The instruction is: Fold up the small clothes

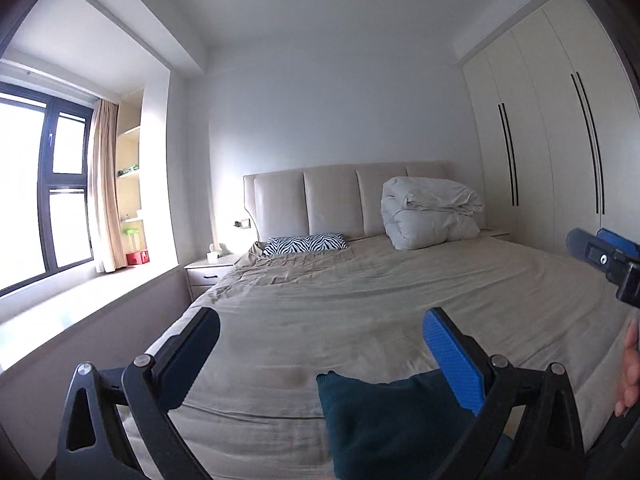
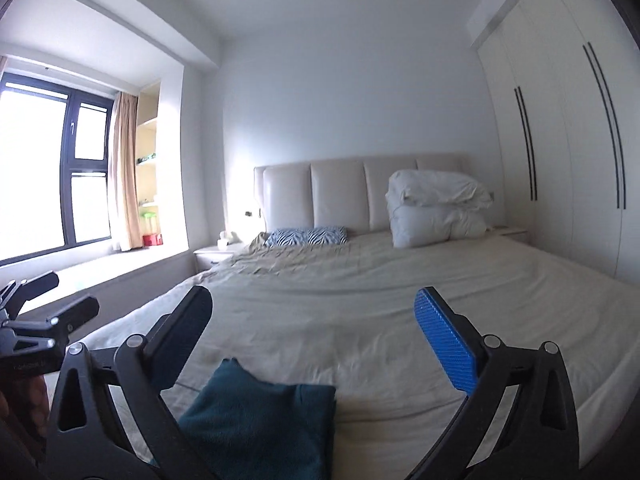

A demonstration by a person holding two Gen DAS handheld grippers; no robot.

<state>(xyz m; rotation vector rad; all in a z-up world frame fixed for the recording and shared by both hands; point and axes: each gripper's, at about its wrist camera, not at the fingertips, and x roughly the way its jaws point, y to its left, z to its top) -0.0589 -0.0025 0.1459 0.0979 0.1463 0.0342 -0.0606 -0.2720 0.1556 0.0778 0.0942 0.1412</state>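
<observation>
Garment [image 1: 384, 420]: dark teal, knit-like cloth, lying on the near end of the bed [image 1: 360, 300], below both grippers. Its far edge is straight in the left wrist view, with one corner showing at the left; the right wrist view shows a shallow dip in the far edge and a squared corner at the right. Lower part is cut off by the frame in both views, so the full shape cannot be told.

Left gripper [image 1: 320, 340]: jaws wide apart, holding nothing; one black finger, one with a blue ribbed pad. The blue pad overlaps the garment's right edge in view; contact cannot be told.

Right gripper [image 2: 312, 320]: jaws wide apart, holding nothing, above the garment's far edge.

Sheet: beige, creased, most rumpled toward the head of the bed.

Pillow [image 1: 306, 244]: zebra-striped, flat, at the headboard [image 1: 332, 200], left side.

Duvet [image 1: 430, 212]: white, folded in a bundle, against the headboard, right side.

Wardrobe [image 1: 560, 140]: cream doors, long dark handles, right wall.

Window [image 1: 44, 188]: dark frame, left wall, tan curtain [image 1: 104, 188] beside it.

Nightstand [image 1: 208, 274]: left of the bed.
</observation>
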